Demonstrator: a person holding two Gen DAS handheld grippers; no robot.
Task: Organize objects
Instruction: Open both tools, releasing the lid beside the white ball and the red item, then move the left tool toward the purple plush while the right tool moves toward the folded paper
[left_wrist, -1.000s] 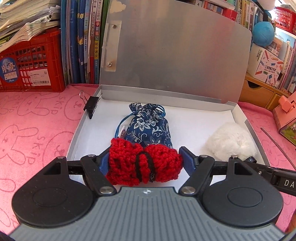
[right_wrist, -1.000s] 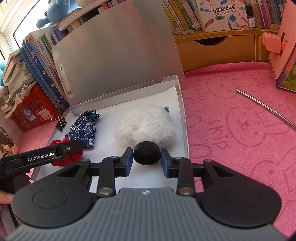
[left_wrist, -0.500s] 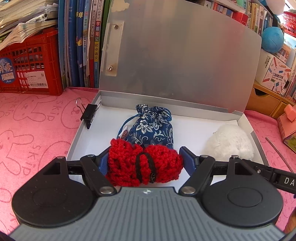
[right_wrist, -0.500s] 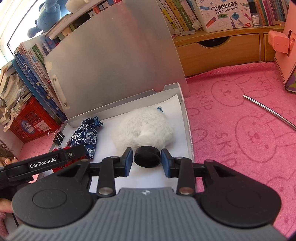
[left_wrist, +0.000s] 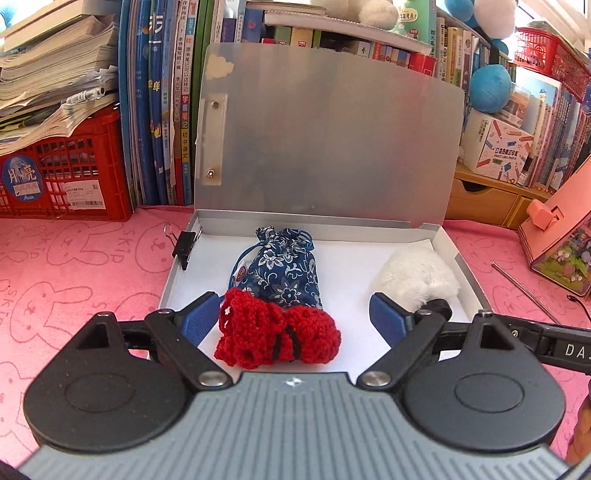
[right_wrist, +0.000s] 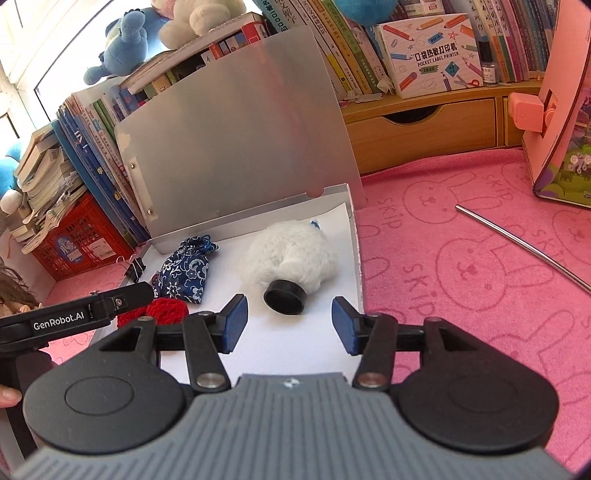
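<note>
Release check, both tools. Left gripper (left_wrist: 293, 314): jaws just opening, now standing spread wide — red crochet piece (left_wrist: 277, 338) lying between them on the white floor of the open metal box (left_wrist: 467, 266), possibly brushing the left pad on one side, clear of the right pad. No longer being squeezed as it was a moment ago; resting on its own weight, just touching the front end of the blue floral pouch (left_wrist: 282, 271). Right gripper (right_wrist: 288, 321): jaws also just opening, now parted, nothing pressed between the pads. Black cap (right_wrist: 285, 296) — pinched a second ago — now sitting tilted on the box floor just ahead of the fingertips, leaning against the white fluffy item (right_wrist: 291, 254). Both views showing more of the shelves and the propped lid than half a second ago, suggesting both tools backing up and away.

Inside the box, noting: crochet piece, pouch, fluffy item, cap; black binder clip (left_wrist: 184, 245) sitting at the left wall. Metal rod (right_wrist: 517, 243) lying outside on the pink mat (right_wrist: 461, 295), well apart from the box.

Judging: two placements completed at once; rod likely remaining to be gathered, lid closing not yet done. Cap's tilt posing a small rolling risk.
</note>
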